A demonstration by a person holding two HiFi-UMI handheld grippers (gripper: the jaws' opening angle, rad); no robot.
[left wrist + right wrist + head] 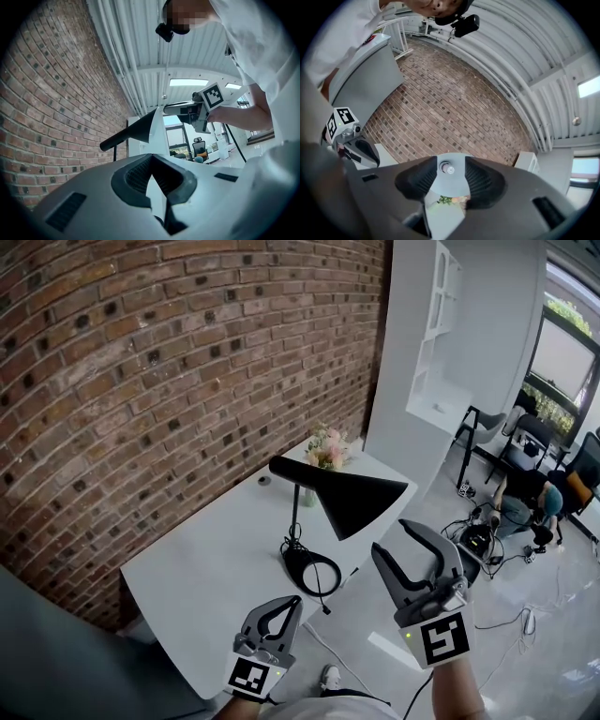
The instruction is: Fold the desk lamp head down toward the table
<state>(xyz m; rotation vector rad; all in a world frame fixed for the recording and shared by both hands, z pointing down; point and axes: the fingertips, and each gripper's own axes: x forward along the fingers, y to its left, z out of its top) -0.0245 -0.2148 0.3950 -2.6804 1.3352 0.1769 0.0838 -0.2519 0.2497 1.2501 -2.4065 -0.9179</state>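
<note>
1. Nearest the camera, the left gripper (296, 602) hung on the near side of the desk lamp (295, 507), just short of its round base (311, 570). Its jaws were pressed together at the tips with nothing between them.
2. The right gripper (392, 536) was held to the right of the lamp, close to the wide mouth of the lamp head (354, 495) but not touching it. Its jaws were spread wide and gripped nothing. In the right gripper view, the pale inside of the head and its socket showed in the gap beyond them.
3. The lamp stood on a white table (211, 563). Its black cone head lay nearly level on the thin stem, with the narrow end to the left and the mouth tipped slightly down toward the table's right edge. A black cord curled at the base.
4. Beyond the lamp, a small vase of pink flowers (326, 450) stood at the table's far end.
5. Behind the lamp and the table rose a brick wall (141, 371).
6. Well to the right of the lamp, a person (521, 495) crouched on the floor among cables and chairs.
</note>
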